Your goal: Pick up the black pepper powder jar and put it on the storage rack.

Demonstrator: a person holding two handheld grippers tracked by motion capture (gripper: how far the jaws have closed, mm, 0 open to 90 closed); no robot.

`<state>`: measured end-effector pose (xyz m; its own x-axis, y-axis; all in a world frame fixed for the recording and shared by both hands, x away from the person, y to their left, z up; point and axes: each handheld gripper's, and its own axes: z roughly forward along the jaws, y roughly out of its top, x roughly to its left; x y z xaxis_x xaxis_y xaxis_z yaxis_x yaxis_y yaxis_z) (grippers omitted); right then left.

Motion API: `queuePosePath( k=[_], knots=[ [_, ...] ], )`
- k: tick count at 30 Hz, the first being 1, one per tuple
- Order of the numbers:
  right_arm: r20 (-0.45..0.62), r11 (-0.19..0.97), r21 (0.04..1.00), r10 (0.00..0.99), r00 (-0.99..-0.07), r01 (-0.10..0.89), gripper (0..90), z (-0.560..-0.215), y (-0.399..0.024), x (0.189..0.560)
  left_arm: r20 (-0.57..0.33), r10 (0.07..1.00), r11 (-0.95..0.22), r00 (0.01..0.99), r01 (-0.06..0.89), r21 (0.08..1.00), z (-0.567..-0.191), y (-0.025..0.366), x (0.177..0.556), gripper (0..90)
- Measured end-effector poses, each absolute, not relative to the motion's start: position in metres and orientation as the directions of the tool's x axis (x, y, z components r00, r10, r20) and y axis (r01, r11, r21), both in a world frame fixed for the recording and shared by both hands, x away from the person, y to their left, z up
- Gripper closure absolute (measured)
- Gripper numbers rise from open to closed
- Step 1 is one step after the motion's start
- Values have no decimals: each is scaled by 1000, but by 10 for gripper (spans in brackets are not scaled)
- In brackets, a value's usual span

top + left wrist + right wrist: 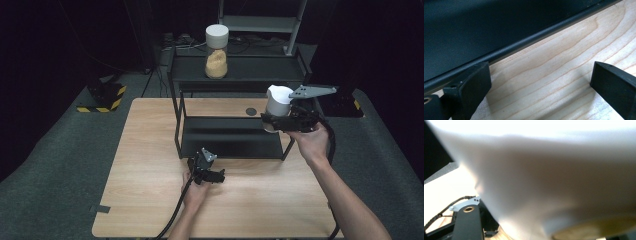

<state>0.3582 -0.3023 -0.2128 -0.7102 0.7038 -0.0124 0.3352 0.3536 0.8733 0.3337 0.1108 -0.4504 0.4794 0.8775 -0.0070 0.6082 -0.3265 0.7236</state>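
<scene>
Tabletop: pale wooden tabletop [150,165], lower centre.
Rack: black metal two-tier shelf rack [230,137] mid-frame; a white-lidded clear jar of tan grains [216,45] on its top shelf.
Right gripper [272,120]: centre right, jaws clamping a white-lidded jar [278,100].
Left gripper [539,85]: low on the tabletop, jaws apart, empty.
</scene>
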Motion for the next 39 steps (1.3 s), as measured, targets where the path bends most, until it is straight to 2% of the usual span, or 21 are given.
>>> queuePosePath(
  k=[14,21,25,30,39],
  knots=[
    [-27,361,883,678,-734,301,304,-149,-294,369,-7,878,-326,479,609,723,-450,111,334,30],
    [-27,356,879,702,-711,318,304,-125,-283,381,-6,877,-327,480,608,723,-450,111,334,31],
    [-11,340,879,714,-700,333,304,-119,-280,390,-5,878,-328,479,608,723,-450,111,334,31],
    [6,313,870,765,-644,380,304,-111,-266,412,-7,878,-326,479,609,723,-450,111,334,31],
    [5,301,849,818,-575,435,304,-111,-238,440,-8,877,-326,480,609,723,-450,111,334,31]
  ],
)
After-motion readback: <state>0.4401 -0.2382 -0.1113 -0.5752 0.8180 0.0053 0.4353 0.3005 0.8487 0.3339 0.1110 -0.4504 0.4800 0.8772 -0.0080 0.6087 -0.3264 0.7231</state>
